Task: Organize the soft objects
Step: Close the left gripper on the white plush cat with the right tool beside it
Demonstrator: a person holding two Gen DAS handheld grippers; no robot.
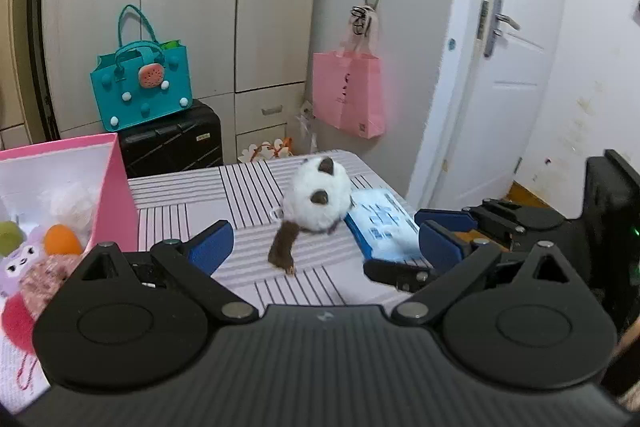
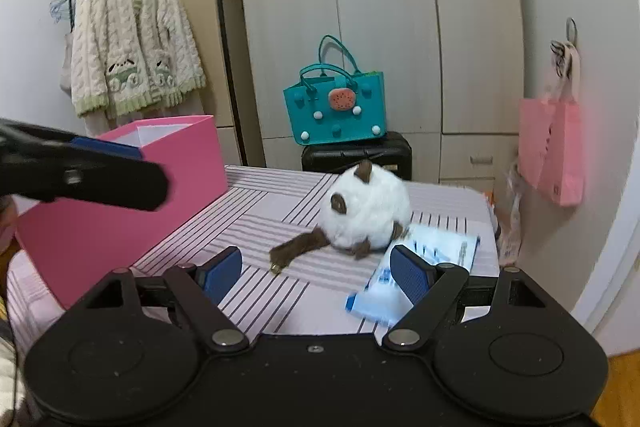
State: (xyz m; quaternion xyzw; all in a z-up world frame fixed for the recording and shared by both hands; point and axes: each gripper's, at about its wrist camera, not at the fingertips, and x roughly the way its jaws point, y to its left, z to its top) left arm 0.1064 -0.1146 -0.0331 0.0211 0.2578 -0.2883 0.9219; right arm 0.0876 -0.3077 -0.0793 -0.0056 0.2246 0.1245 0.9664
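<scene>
1. Plush toy: round, white, with brown ears and a long brown tail. It lies on the striped tabletop, near the far middle, with the tail stretched toward the cameras.
2. A blue-and-white packet lies flat just to the right of the plush; the two look to be touching at the plush's lower right edge, though I can't confirm contact.
3. Pink box stands open-topped at the table's left side, well apart from the plush. The left wrist view shows soft items inside: an orange one, a green one, a white fluffy one and a purple one.
4. Left gripper: jaws wide, nothing between the pads. It is short of the plush, with the tail end lying in the gap ahead of the fingertips but untouched.
5. Right gripper: jaws wide and holding nothing. Its right pad sits over the packet in view; whether it touches I can't tell. The tail tip lies between the fingers' lines, clear of both.
6. The two grippers sit side by side, and each shows in the other's view at the frame edge.
7. Background: teal bag on a black suitcase, wardrobe behind, pink bag hanging on a hook.
</scene>
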